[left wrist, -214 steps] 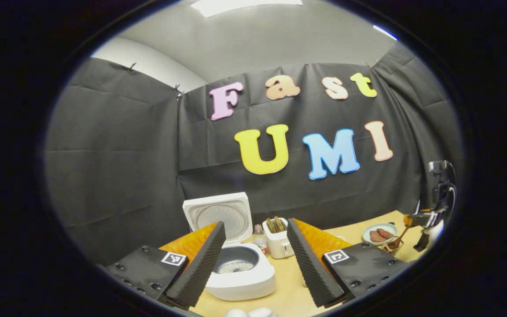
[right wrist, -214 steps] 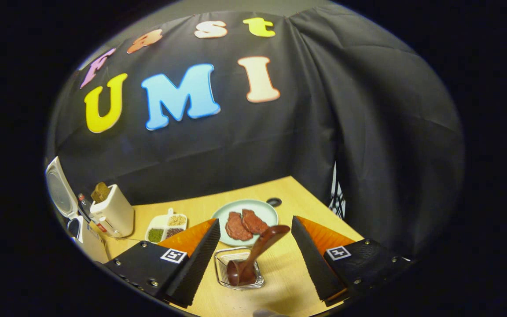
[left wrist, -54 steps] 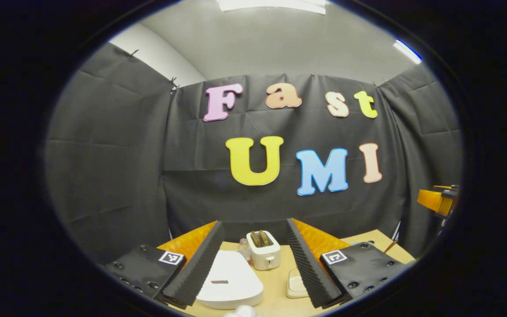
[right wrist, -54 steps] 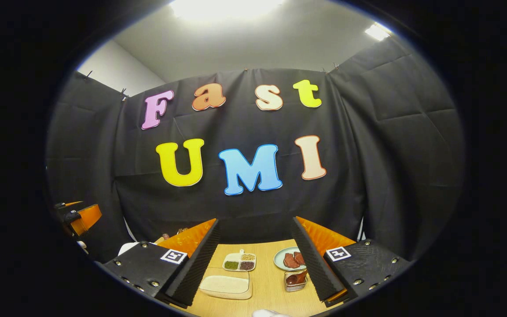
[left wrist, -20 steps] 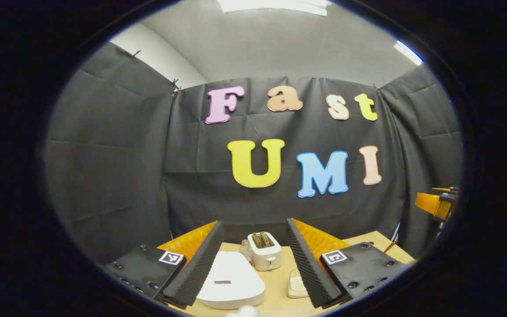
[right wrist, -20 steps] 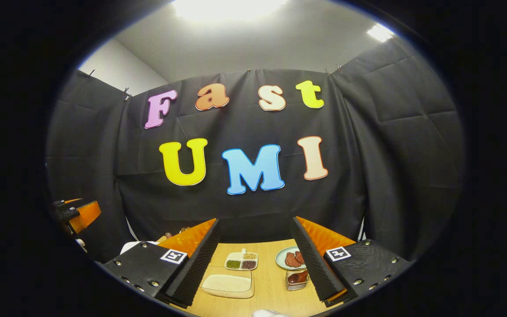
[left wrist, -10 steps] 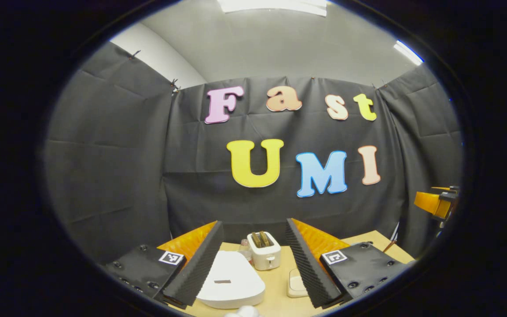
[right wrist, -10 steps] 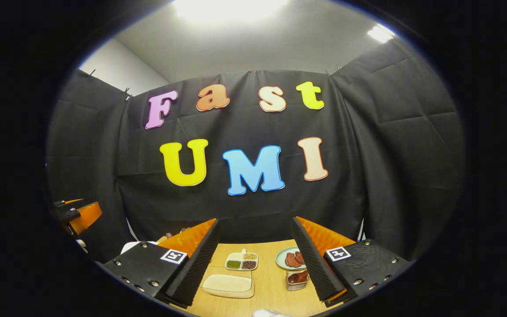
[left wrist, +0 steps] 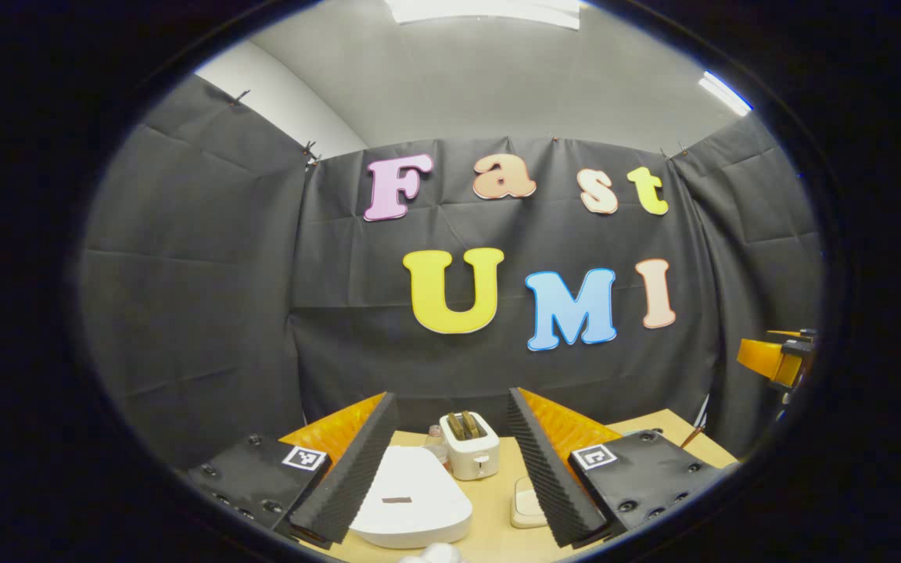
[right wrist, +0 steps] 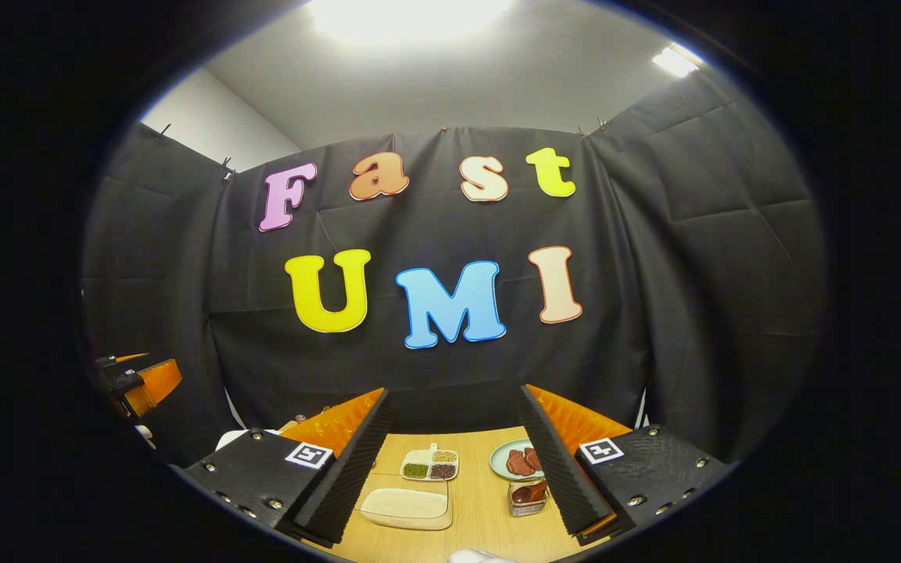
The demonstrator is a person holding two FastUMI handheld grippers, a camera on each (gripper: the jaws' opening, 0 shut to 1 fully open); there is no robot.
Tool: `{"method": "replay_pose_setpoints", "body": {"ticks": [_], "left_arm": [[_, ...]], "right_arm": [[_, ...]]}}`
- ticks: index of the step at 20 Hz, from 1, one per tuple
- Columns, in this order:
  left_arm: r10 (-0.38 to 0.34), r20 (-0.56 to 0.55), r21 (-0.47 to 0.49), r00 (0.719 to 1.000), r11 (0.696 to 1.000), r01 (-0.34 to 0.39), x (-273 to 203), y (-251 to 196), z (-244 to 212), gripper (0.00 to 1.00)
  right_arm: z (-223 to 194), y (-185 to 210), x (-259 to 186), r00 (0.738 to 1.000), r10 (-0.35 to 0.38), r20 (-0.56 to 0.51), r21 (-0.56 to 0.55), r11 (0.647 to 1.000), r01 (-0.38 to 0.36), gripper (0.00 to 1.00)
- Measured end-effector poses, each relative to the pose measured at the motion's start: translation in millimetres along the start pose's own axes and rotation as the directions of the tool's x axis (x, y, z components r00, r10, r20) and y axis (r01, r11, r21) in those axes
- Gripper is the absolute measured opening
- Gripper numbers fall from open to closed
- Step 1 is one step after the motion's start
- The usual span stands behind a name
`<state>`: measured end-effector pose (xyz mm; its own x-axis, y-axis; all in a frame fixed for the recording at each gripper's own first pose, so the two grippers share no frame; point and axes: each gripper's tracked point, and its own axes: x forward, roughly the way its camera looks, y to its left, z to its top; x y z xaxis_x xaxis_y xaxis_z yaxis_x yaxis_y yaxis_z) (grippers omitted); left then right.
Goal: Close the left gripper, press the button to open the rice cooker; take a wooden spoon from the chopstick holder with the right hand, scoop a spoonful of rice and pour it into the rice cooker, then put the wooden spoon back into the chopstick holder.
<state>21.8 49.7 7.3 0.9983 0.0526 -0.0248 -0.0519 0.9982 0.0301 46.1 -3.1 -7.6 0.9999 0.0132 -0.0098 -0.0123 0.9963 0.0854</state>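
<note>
At the lower middle of the left gripper view, the rice cooker [left wrist: 411, 504] looks like smooth white plastic with a soft sheen, and the toaster [left wrist: 468, 456] likewise. The table [right wrist: 475, 500] is matt pale wood; the chopstick holder [right wrist: 527, 497] is clear and glossy.

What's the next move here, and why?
Probably none: just hold both grippers in place. The cooker is shut now, though it stood open with rice in it some seconds ago. The spoon sits in the holder. The left gripper and the right gripper are open, empty and back from the table's things, so the task looks finished.
</note>
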Motion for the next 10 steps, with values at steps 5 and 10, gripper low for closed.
{"method": "replay_pose_setpoints", "body": {"ticks": [5, 10], "left_arm": [[0.001, 0.001, 0.001, 1.000, 1.000, -0.001, -1.5, -3.9, 0.6, 0.96], [0.008, 0.003, 0.003, 1.000, 1.000, -0.008, -2.5, -3.7, 2.1, 0.96]], "right_arm": [[1.1, -1.5, -0.2, 1.000, 0.003, 0.002, -0.004, 1.000, -0.003, 0.99], [1.2, -3.0, 1.6, 1.000, 0.008, -0.001, 0.004, 1.000, -0.008, 0.98]]}}
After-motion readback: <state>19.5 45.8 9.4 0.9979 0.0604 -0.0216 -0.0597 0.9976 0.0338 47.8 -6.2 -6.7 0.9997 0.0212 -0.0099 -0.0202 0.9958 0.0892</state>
